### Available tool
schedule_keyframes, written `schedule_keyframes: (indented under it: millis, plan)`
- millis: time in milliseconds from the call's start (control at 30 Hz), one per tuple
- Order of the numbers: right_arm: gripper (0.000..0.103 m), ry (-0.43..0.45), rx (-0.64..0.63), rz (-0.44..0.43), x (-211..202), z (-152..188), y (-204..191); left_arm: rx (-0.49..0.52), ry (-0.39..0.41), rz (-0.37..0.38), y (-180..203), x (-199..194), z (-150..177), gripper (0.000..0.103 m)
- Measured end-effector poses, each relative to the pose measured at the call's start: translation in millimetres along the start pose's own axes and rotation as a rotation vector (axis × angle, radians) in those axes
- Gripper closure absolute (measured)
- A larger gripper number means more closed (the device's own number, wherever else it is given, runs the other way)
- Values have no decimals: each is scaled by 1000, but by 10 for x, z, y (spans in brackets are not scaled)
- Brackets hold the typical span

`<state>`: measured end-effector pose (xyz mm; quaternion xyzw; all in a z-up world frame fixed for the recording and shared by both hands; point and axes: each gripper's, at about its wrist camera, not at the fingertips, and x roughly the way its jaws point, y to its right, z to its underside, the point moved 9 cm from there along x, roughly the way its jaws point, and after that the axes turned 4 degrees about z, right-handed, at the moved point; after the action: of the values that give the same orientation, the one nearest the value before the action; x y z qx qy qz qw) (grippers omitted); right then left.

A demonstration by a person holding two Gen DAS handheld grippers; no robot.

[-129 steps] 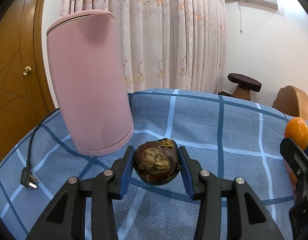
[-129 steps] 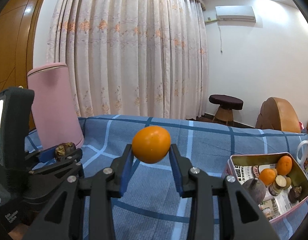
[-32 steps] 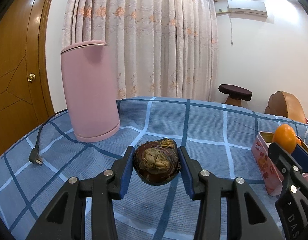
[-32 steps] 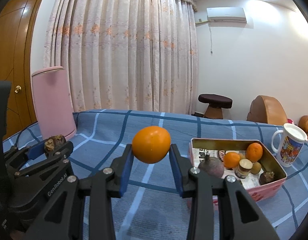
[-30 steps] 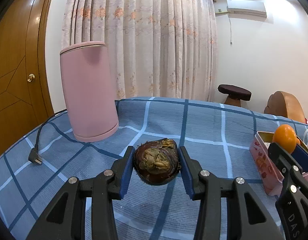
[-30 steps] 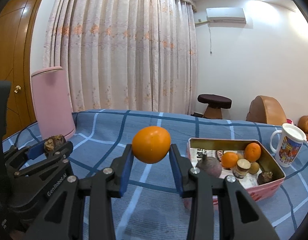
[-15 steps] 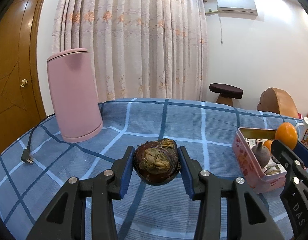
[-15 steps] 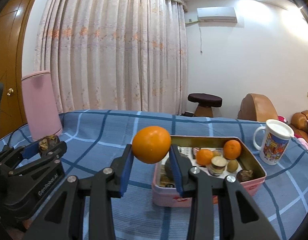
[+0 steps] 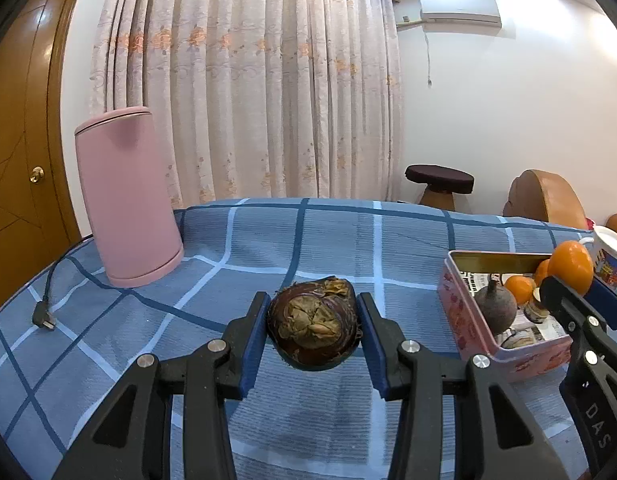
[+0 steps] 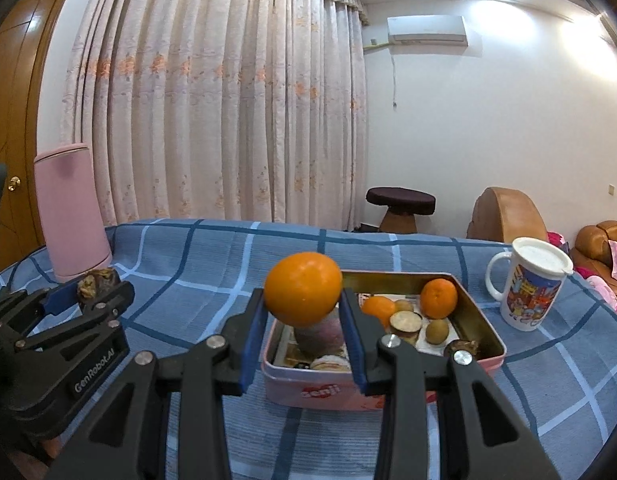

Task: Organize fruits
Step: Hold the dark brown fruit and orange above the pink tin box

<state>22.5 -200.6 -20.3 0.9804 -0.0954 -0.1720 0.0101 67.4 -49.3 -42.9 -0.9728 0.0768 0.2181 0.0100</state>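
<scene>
My left gripper point(image 9: 312, 330) is shut on a dark brown, rough fruit point(image 9: 313, 326) and holds it above the blue checked cloth, left of the pink tin point(image 9: 480, 328). My right gripper point(image 10: 302, 320) is shut on an orange point(image 10: 303, 288) and holds it over the near left part of the pink tin point(image 10: 336, 390). The tin holds two small oranges point(image 10: 438, 298), a kiwi point(image 10: 436, 330), a dark round fruit point(image 9: 494, 306) and other pieces. The left gripper with its fruit also shows in the right wrist view point(image 10: 96, 280). The orange also shows in the left wrist view point(image 9: 570, 266).
A tall pink kettle point(image 9: 126, 200) stands at the table's far left, its cable and plug point(image 9: 42, 318) lying near the left edge. A printed white mug point(image 10: 528, 284) stands right of the tin. A stool point(image 10: 400, 204) and a brown chair point(image 10: 508, 216) are beyond the table.
Both grippers have moved right, away from the kettle and toward the tin, each still holding its fruit. The orange now hangs over the tin's near left part.
</scene>
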Motion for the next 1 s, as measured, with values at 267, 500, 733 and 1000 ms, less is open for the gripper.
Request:
schedule_keyframes:
  millis: [267,500,733,1000]
  plan:
    - [63,1,-3,10,-9,-4,94,8,-4,16,119,0,5,57]
    - [63,3,-2,24,-7,-5,184,14,-3,29,209,-13,4,57]
    - [63,8,-9,42,-24,-10,294,26,-6,53,348,-16,8,57]
    - [63,7,-3,66,-19,-8,486,49,-7,81,562,-22,12,57]
